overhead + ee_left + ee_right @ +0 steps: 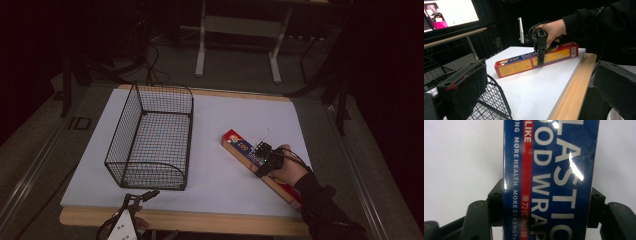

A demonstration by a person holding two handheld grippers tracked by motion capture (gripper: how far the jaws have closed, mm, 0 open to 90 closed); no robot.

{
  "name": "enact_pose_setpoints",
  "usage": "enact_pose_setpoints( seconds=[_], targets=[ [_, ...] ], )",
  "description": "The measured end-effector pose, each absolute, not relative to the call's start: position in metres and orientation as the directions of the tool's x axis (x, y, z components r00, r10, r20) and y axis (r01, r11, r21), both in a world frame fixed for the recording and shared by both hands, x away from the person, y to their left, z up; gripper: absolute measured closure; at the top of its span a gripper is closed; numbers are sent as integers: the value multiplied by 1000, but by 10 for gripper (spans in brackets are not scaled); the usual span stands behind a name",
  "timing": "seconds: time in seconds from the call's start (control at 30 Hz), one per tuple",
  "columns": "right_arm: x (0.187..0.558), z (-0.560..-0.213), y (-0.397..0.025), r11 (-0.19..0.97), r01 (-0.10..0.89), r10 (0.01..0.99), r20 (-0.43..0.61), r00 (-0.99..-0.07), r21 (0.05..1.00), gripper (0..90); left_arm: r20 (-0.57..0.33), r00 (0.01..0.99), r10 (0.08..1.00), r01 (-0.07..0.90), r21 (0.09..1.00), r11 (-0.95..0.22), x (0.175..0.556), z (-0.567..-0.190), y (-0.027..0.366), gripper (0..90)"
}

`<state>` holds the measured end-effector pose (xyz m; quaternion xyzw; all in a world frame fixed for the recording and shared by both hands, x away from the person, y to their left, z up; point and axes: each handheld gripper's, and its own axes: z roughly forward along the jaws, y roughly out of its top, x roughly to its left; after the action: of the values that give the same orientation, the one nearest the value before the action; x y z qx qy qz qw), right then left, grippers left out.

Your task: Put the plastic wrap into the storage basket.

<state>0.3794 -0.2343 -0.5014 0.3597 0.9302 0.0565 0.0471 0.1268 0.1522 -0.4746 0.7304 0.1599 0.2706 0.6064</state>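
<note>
The right tool (263, 157) sits near the counter's right edge, jaws clamped, hand (290, 167) behind it. The left tool (145, 196) hangs spread at the front edge.

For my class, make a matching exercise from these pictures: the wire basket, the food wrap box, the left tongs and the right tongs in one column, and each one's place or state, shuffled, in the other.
Column one:
1. wire basket
2. food wrap box
3. left tongs
4. right tongs

Column two:
A. astride the box, one jaw on each long side
B. open, at the table's near edge
C. lying flat, right of the basket
D. on the white board's left part

Pairs: 1-D, 2-C, 3-B, 4-A
</note>
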Motion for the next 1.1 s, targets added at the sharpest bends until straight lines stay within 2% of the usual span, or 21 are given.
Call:
enact_pose_setpoints(
  seconds=[0.2, 0.33, 0.53, 0.73, 1.1],
  targets=[
    [385, -500, -230, 720, 688, 693, -33, -721, 86, 397, 206, 803, 559, -96, 971, -219, 126, -475, 152, 1],
    [384, -499, -229, 718, 690, 695, -48, -717, 88, 402, 202, 804, 559, -93, 972, -217, 127, -475, 151, 1],
    [387, -494, -233, 699, 707, 714, -72, -696, 107, 403, 207, 803, 559, -95, 970, -223, 127, -475, 151, 1],
    [388, -473, -234, 669, 722, 739, -60, -670, 174, 402, 207, 803, 559, -93, 970, -225, 127, -475, 151, 1],
    [388, -446, -223, 645, 731, 761, -99, -641, 221, 402, 209, 801, 562, -96, 970, -224, 127, -475, 151, 1]
  ],
)
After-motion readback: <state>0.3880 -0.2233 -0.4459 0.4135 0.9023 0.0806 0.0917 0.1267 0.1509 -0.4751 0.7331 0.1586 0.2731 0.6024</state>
